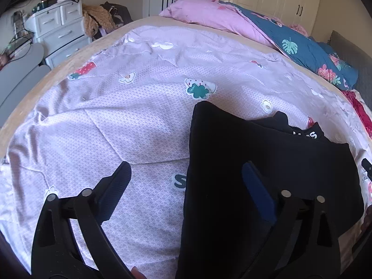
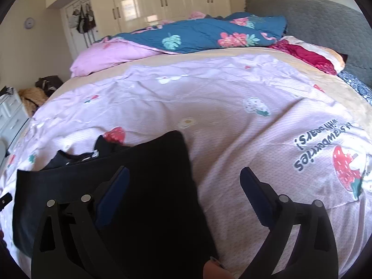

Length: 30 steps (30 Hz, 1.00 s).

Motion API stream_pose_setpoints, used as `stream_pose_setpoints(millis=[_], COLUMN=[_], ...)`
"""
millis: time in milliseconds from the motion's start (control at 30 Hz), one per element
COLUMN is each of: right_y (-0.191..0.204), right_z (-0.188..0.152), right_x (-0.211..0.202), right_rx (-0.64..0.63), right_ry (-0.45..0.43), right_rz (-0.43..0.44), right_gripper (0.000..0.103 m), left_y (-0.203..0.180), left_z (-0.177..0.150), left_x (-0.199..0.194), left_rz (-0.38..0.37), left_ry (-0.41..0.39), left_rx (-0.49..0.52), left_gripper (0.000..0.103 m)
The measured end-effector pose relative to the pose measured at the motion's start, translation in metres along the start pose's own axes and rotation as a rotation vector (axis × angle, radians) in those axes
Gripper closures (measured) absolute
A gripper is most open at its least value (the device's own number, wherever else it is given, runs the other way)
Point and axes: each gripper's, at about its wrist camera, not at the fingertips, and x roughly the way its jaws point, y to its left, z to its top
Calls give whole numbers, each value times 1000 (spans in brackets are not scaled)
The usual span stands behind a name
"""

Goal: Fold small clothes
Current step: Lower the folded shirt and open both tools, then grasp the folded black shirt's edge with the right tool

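Nearest to me, the left gripper (image 1: pixel 186 174) stands with its jaws spread wide and nothing pinched; one blue pad sits over the lilac bedspread (image 1: pixel 116 116), the other over the black garment (image 1: pixel 244 162). The right gripper (image 2: pixel 183 179) is likewise wide apart and empty, its left pad over the black garment (image 2: pixel 139 186) and its right pad over bare bedspread (image 2: pixel 232 121). So the garment lies between my two hands: to the right of the left fingers' midline, to the left of the right fingers' midline, with one long straight edge under each tool. I judge both hands about equally near (neither pad clearly touches the cloth, though I cannot rule contact out). The piece lies flat on the bed as a dark, roughly folded panel, its long axis running away from me toward the far pillows, the near end under the grippers. Beyond its far end a smaller dark bunch with white lettering (image 1: pixel 302 132) pokes out, probably the garment's printed end. My guess is the next fold carries the near edge forward along that axis. Farther off sit the pink quilt (image 2: pixel 109 55) and blue floral quilt (image 2: pixel 197 34).
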Motion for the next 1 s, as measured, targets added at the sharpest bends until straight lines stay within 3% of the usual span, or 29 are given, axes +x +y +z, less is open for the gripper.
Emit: stream_pose_setpoints(millis=[133, 567, 1000], right_y=[15, 61, 118], right_z=[-6, -13, -33], right_x=[-10, -42, -58], right_rx=[-37, -105, -270], right_ry=[6, -6, -18], right_rz=[53, 204, 277], right_gripper=[6, 5, 5], left_y=[0, -8, 11], left_z=[-4, -16, -12], left_x=[-6, -27, -31], left_rz=[8, -95, -38], left_ry=[7, 19, -7], left_rx=[6, -2, -27], left_gripper=[9, 9, 9])
